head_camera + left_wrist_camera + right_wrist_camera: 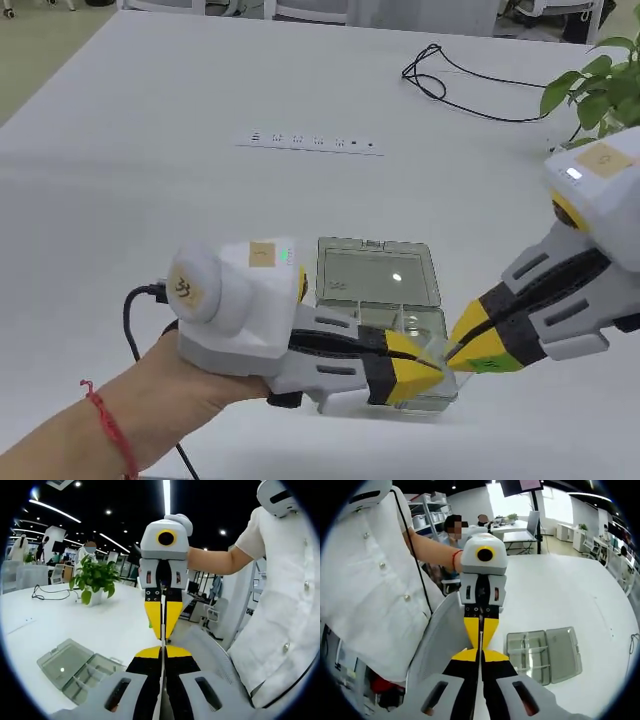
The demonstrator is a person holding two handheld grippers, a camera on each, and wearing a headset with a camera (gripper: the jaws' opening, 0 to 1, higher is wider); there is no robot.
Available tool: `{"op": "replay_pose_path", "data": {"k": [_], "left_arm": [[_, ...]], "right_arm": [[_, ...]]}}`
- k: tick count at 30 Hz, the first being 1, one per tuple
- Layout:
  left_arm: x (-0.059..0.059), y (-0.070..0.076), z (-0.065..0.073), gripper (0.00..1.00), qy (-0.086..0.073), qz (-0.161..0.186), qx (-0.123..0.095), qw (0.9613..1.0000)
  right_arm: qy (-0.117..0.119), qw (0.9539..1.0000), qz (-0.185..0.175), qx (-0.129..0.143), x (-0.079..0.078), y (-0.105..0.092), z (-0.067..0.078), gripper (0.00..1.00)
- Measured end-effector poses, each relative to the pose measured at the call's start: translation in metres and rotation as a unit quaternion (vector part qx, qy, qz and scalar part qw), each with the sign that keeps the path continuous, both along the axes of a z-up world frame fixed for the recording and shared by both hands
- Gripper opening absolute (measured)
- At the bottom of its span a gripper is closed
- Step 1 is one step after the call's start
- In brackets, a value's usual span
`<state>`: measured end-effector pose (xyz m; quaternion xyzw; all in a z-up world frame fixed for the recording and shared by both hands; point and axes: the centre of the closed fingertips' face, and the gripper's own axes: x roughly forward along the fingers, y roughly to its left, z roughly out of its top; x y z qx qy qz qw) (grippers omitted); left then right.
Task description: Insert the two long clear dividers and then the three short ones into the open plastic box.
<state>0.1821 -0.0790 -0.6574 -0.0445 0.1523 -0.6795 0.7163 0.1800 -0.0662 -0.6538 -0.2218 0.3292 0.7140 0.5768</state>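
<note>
A white table (150, 180) is seen, and a potted plant (598, 85) is placed at its far right edge. A black cable (445, 80) is laid in loops just left of the plant. A flat socket strip (312, 142) is set into the tabletop, further left of the plant.
</note>
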Motion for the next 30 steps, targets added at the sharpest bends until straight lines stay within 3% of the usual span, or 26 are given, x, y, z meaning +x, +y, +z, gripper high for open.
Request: {"op": "replay_pose_path", "data": {"k": [13, 21, 30], "left_arm": [[0.000, 0.001, -0.003, 0.00, -0.002, 0.009, 0.005, 1.0000], [0.004, 0.009, -0.007, 0.00, -0.006, 0.024, 0.013, 0.9996], [0.014, 0.027, -0.018, 0.13, -0.009, 0.058, 0.034, 0.9977]], "right_arm": [[-0.004, 1.0000, 0.002, -0.005, 0.000, -0.001, -0.003, 0.03], [-0.011, 0.9999, -0.003, -0.008, 0.004, -0.004, -0.001, 0.03], [-0.024, 0.9993, -0.022, -0.018, 0.016, -0.012, -0.003, 0.03]]}}
